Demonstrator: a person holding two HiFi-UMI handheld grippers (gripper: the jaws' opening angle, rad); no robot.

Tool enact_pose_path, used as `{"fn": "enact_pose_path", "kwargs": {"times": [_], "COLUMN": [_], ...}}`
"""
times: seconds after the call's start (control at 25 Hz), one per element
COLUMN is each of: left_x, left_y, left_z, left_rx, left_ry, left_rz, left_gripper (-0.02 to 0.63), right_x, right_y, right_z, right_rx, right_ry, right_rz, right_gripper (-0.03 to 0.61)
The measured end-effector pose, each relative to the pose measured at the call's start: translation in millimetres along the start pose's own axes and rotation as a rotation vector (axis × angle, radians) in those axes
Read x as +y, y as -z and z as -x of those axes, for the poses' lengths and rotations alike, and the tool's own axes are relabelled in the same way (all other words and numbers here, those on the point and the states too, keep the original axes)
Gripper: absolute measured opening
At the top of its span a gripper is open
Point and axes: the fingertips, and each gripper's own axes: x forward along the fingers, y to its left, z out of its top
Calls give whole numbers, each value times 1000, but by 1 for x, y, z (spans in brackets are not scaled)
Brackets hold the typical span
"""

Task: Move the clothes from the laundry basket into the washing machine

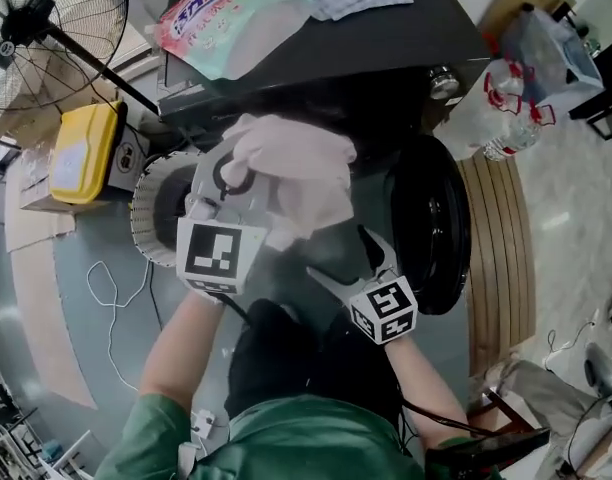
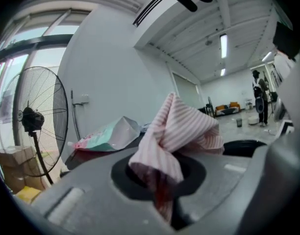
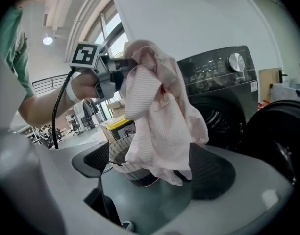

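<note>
We've got a crumpled pink striped shirt [image 1: 296, 173] dangling between the ribbed white basket [image 1: 146, 208] and the dark washer [image 1: 406, 38], door [image 1: 433, 223] open.

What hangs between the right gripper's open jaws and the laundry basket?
The pink striped garment, held by the left gripper; the right gripper view shows it.

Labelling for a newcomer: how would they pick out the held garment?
Start at the dark washing machine with its door open. Before it, above the ribbed basket, the left gripper clamps a pink-striped garment, the only cloth held aloft.
</note>
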Motion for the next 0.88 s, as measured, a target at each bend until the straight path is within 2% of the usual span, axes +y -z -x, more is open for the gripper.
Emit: {"fn": "enact_pose_path", "kwargs": {"times": [0.24,0.32,0.56,0.72,0.88], "left_x": [-14,-18,-32,-46,-61], "left_y": [43,56,102,136,158], "left_z": [-39,-51,-74,-89,-99], "left_rx": [-74,-96,-184,-214,-229], "left_ry": [1,3,23,38,50], "left_rz": [-9,-25,-45,-52,-82], "left_gripper": [34,34,35,40,43], "right_x": [-27,-33,-70,-110,-150], "right_y": [43,54,77,106,125], "right_z": [-59,-76,-133,-169,-186], "right_rx": [-5,-11,-59,-58,-49], "right_ry": [-21,-29,14,58,111], "right_rz": [58,87,169,107,59], "right_gripper": [448,389,300,201,195]}}
